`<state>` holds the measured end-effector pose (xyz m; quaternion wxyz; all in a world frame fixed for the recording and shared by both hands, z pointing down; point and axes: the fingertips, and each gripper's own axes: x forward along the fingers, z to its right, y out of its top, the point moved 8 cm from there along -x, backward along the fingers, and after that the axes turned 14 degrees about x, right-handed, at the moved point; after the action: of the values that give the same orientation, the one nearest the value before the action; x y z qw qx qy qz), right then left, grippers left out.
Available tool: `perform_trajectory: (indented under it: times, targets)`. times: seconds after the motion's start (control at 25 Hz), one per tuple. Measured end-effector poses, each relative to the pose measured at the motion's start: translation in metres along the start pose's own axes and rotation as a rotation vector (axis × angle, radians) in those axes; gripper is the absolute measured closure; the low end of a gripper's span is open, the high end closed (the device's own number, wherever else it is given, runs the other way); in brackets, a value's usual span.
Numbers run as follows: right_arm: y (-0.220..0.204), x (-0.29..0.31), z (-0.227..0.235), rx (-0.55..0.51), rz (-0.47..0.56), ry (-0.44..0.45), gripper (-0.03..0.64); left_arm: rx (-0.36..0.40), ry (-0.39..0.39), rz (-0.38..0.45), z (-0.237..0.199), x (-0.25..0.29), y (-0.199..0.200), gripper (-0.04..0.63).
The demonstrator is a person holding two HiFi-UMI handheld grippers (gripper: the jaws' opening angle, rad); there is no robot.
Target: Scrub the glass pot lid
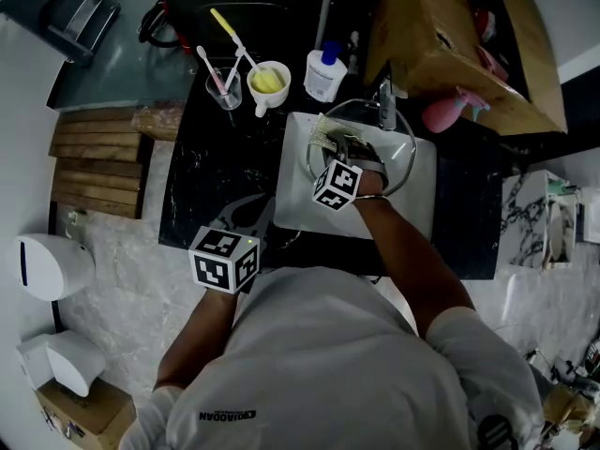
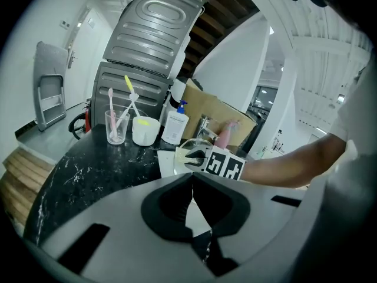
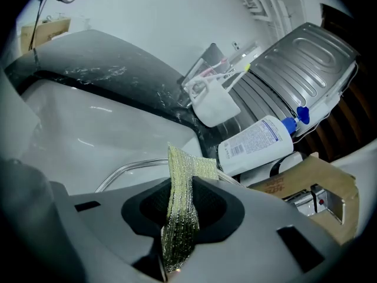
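Note:
The glass pot lid (image 1: 398,162) lies in the white sink (image 1: 422,209), its metal rim showing; in the right gripper view an arc of the rim (image 3: 126,170) curves in front of the jaws. My right gripper (image 1: 339,150) is over the lid, shut on a silvery-yellow scrub cloth (image 3: 179,205) that sticks out past the jaws (image 1: 325,135). My left gripper (image 1: 248,221) hovers over the black counter left of the sink, its jaws closed tip to tip (image 2: 192,178) with nothing between them. The left gripper view also shows the cloth (image 2: 179,156) at the lid.
Behind the sink stand a glass with toothbrushes (image 1: 223,90), a white mug (image 1: 268,84), a lotion bottle (image 1: 324,75) and the faucet (image 1: 386,107). A cardboard box (image 1: 459,36) and pink spray bottle (image 1: 442,113) are at the back right. Wooden slats (image 1: 94,162) lie left.

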<state>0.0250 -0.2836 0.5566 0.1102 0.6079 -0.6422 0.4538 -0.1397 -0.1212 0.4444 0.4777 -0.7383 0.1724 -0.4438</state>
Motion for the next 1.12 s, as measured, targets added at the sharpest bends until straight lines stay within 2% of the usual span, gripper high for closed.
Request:
perform_trajectory:
  times: [1.12]
  targets:
    - [-0.023,-0.014,-0.059,-0.314,0.048,0.166,0.514,-0.031,0.074,0.015,0.039,-0.006,-0.007,0.58]
